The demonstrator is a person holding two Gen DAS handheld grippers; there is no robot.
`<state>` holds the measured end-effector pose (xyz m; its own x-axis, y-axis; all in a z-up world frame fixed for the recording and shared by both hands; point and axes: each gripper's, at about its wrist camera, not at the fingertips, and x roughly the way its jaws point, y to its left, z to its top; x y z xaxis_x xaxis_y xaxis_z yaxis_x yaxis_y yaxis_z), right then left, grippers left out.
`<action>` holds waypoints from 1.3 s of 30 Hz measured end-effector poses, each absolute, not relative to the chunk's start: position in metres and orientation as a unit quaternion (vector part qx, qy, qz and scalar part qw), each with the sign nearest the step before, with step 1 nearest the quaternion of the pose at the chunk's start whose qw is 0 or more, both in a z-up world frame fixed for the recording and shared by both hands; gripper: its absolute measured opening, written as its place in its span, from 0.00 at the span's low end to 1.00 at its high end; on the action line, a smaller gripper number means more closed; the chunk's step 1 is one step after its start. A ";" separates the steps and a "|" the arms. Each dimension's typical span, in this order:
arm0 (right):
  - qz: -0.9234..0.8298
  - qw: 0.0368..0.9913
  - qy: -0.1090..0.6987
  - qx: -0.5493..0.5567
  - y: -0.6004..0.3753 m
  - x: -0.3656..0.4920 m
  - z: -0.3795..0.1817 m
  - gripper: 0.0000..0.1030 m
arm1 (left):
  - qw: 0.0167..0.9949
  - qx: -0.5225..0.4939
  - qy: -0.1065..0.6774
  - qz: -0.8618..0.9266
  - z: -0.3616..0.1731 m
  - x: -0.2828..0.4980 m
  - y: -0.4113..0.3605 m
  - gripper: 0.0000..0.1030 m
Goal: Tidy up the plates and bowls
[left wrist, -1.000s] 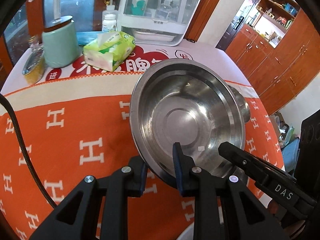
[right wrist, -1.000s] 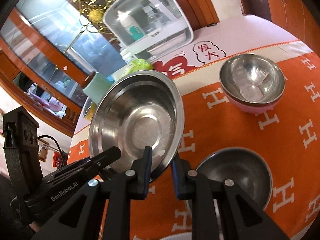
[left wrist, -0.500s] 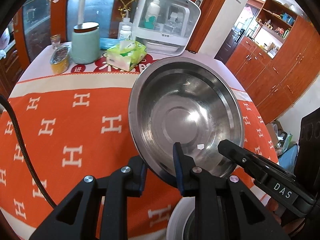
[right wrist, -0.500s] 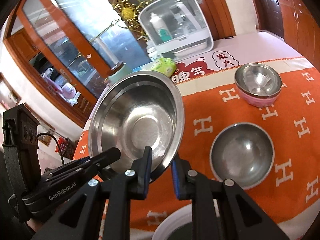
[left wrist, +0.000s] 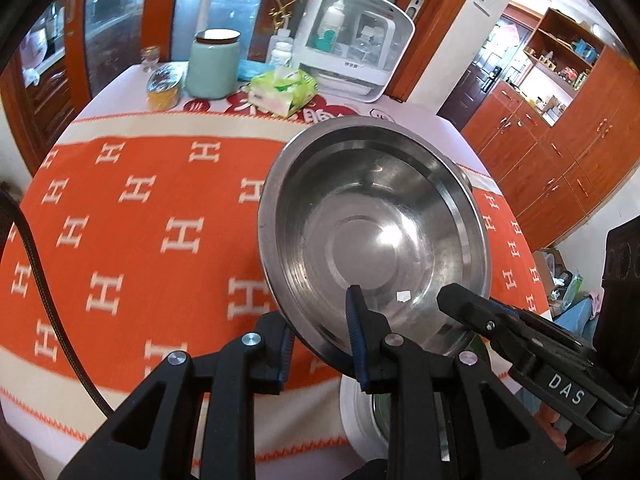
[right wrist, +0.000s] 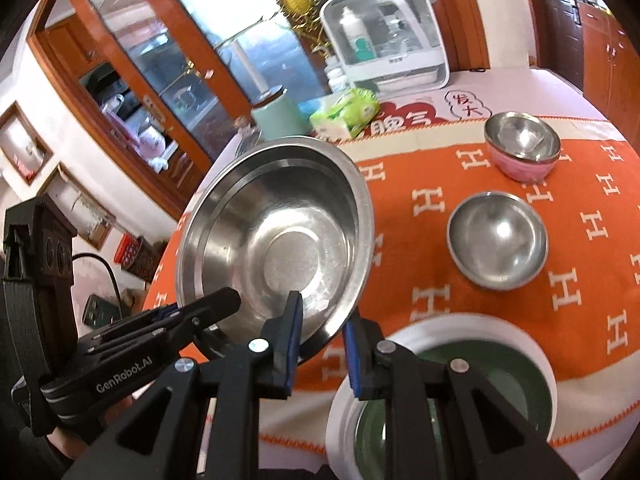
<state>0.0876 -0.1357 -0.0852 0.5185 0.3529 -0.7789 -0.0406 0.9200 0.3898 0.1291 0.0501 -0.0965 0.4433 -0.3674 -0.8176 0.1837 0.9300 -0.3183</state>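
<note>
Fingers of our left gripper (left wrist: 320, 340) pinch the near rim of the large steel basin (left wrist: 374, 236), one blue pad outside the wall and one inside. Our right gripper (right wrist: 322, 344) clamps the same basin (right wrist: 276, 240) on its rim in the same way, one pad in, one pad out. In the left wrist view the right gripper's black finger shows reaching in at the basin's lower right; in the right wrist view the left gripper appears at the lower left of the basin.

We hold the basin tilted, clear above the surface (left wrist: 120, 216), its hollow facing the cameras. Just below it, at the near edge, sits a white-rimmed bowl with a green inside (right wrist: 472, 384).

Farther out on the orange cloth with white H marks (right wrist: 580, 280), a small steel bowl (right wrist: 498, 240) stands alone, and beyond it a pink bowl with a steel lining (right wrist: 522, 148), the two apart.

At the far side we see a green tissue pack (left wrist: 282, 92), a pale green jar (left wrist: 212, 66), a yellow-labelled tin (left wrist: 164, 88) and a white cabinet with a clear door (left wrist: 352, 56).
</note>
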 end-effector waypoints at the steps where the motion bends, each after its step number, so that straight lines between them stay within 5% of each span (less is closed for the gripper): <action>1: 0.119 0.853 0.483 0.158 -0.132 0.083 -0.084 0.20 | 0.844 -0.094 0.503 -0.161 -0.097 0.125 0.053 0.22; 39: 0.165 0.734 0.651 0.106 -0.066 0.035 -0.171 0.25 | 0.731 -0.139 0.663 -0.079 -0.205 0.046 0.116 0.22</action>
